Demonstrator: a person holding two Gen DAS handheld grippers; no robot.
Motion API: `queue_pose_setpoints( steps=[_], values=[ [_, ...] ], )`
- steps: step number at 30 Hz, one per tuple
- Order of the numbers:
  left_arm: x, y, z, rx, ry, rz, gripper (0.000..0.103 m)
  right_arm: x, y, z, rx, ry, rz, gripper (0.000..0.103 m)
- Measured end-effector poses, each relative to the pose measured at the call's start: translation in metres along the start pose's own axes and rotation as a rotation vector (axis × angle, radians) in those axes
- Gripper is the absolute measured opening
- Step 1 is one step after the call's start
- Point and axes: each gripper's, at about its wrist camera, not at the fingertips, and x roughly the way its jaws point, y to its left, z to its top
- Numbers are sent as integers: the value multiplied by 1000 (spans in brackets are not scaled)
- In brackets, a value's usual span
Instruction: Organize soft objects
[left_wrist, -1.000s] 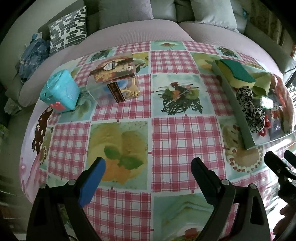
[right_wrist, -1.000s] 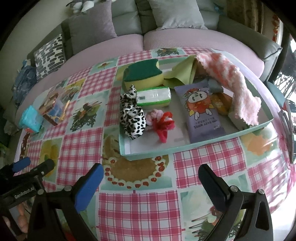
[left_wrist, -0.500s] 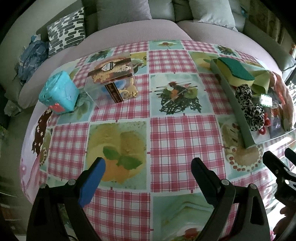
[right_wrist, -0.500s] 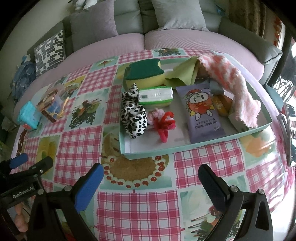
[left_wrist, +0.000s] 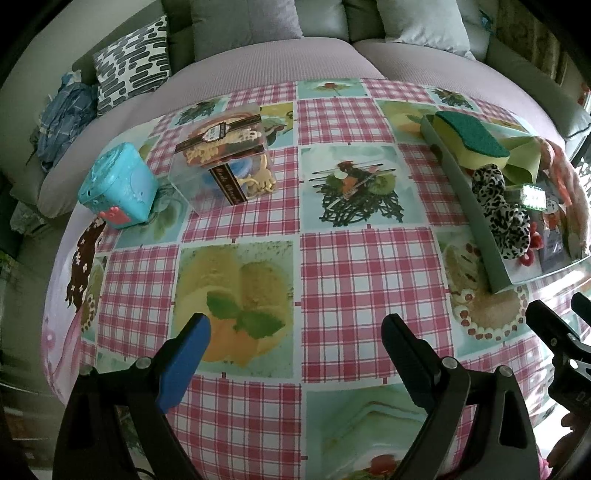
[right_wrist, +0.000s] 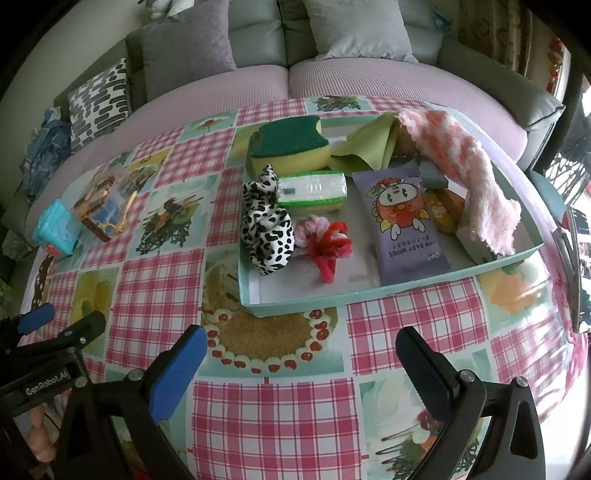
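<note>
Both tongs hover above the near edge of the surface (right_wrist: 269, 417), which is covered by a pink-checked cloth with food pictures. The left tongs (left_wrist: 295, 343) stand wide apart and hold nothing. The right tongs (right_wrist: 301, 352) likewise stand wide apart and empty, facing the tray.

A pale green tray (right_wrist: 295, 308) lies towards the right edge of the surface and holds the soft things. A green-and-yellow sponge (right_wrist: 290, 149) sits at its far left corner, with a folded green cloth (right_wrist: 365, 147) just beside it. A leopard-print scrunchie (right_wrist: 266, 229) lies along the tray's left wall, touching a green-edged tissue pack (right_wrist: 312, 190). A pink and red scrunchie pair (right_wrist: 325, 242) lies near the tray's middle. A purple baby wipes packet (right_wrist: 404, 218) lies flat beside it. A pink-and-white fluffy towel (right_wrist: 465, 166) drapes over the tray's right side.

Well apart, near the far left corner of the surface, stand a clear box (left_wrist: 225, 155) of small items and, just beside it, a turquoise container (left_wrist: 118, 184). A sofa (right_wrist: 369, 81) with cushions lies beyond the far edge.
</note>
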Motion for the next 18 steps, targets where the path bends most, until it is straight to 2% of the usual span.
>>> queue_pose_setpoints(
  steps=[18],
  values=[
    [-2, 2, 0, 3, -16, 2, 94, 1, -1, -1, 0, 0, -1, 103]
  ],
)
